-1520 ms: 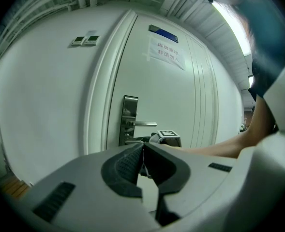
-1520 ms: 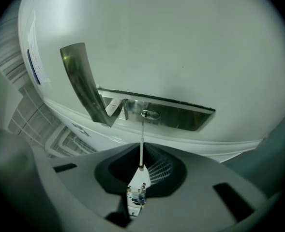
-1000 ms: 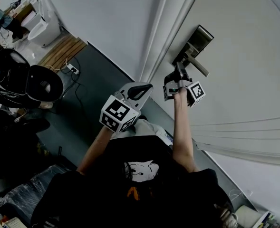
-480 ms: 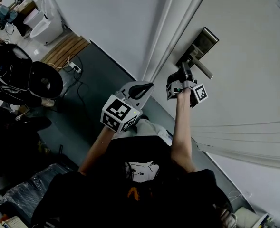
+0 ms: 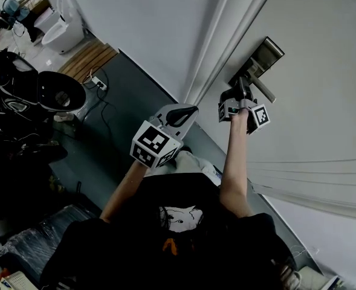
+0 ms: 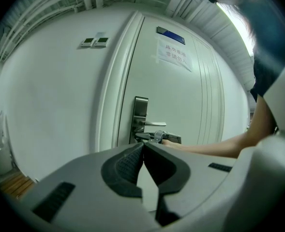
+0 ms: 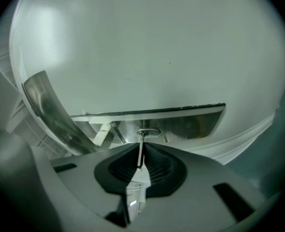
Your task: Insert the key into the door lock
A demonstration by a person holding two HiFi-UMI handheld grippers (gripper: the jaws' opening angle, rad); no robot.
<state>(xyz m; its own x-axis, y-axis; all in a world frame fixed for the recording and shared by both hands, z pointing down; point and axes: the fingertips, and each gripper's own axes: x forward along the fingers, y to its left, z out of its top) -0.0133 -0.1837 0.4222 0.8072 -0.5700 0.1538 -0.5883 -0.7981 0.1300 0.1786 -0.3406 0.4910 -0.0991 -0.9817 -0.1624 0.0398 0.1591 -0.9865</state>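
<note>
The right gripper (image 7: pixel 141 154) pinches the key (image 7: pixel 141 143), whose tip meets the keyhole (image 7: pixel 150 132) just ahead (apparently entering, not yet seated). Pushing it home remains. The left gripper (image 6: pixel 143 148) hangs back, closed and empty.

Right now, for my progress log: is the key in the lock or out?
At the keyhole, depth cannot tell: the right gripper pinches the key edge-on, its tip touching that slot.
</note>
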